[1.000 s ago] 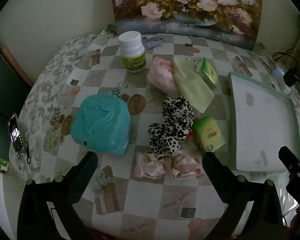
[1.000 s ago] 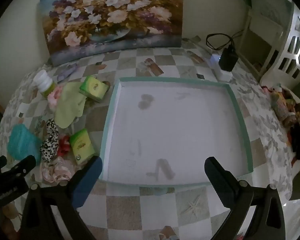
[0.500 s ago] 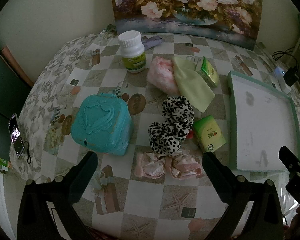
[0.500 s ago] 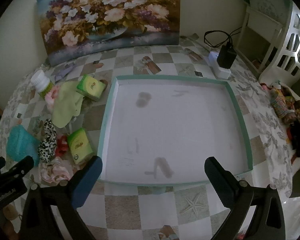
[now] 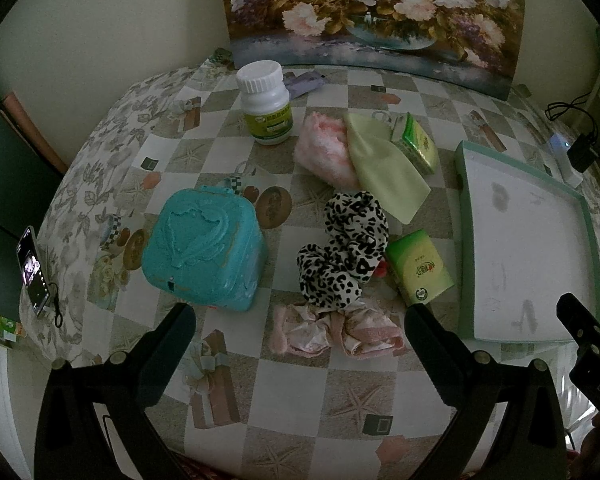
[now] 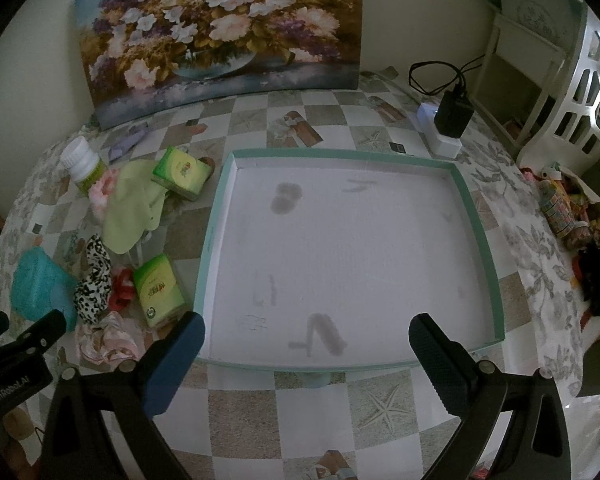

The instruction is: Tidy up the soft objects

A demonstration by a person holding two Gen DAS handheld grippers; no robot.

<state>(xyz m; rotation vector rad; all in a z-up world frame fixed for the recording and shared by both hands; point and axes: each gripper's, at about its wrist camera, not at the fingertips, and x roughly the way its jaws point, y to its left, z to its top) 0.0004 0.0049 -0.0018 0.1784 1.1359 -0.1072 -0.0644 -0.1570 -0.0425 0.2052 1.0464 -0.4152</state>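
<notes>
A leopard-print scrunchie (image 5: 346, 250) (image 6: 94, 276) lies mid-table with a pink satin scrunchie (image 5: 336, 332) (image 6: 106, 340) in front of it. Farther back are a fluffy pink cloth (image 5: 324, 148), a light green cloth (image 5: 384, 168) (image 6: 130, 204) and a small red scrunchie (image 6: 121, 288). A teal-rimmed white tray (image 5: 464, 184) (image 6: 214, 216) sits to the right, with nothing in it. My left gripper (image 5: 300, 326) is open, hovering just before the pink satin scrunchie. My right gripper (image 6: 306, 340) is open over the tray's near edge.
A teal plastic case (image 5: 204, 248), a white pill bottle (image 5: 266, 102) and two green tissue packs (image 5: 420, 266) (image 5: 416, 144) share the table. A flower painting (image 6: 220, 36) leans on the wall. A charger and power strip (image 6: 446, 124) lie far right. A phone (image 5: 32, 272) sits at the left edge.
Both views have pulled back slightly, so the objects and tray sit a little farther off. Nothing on the table has moved; both grippers stay open.
</notes>
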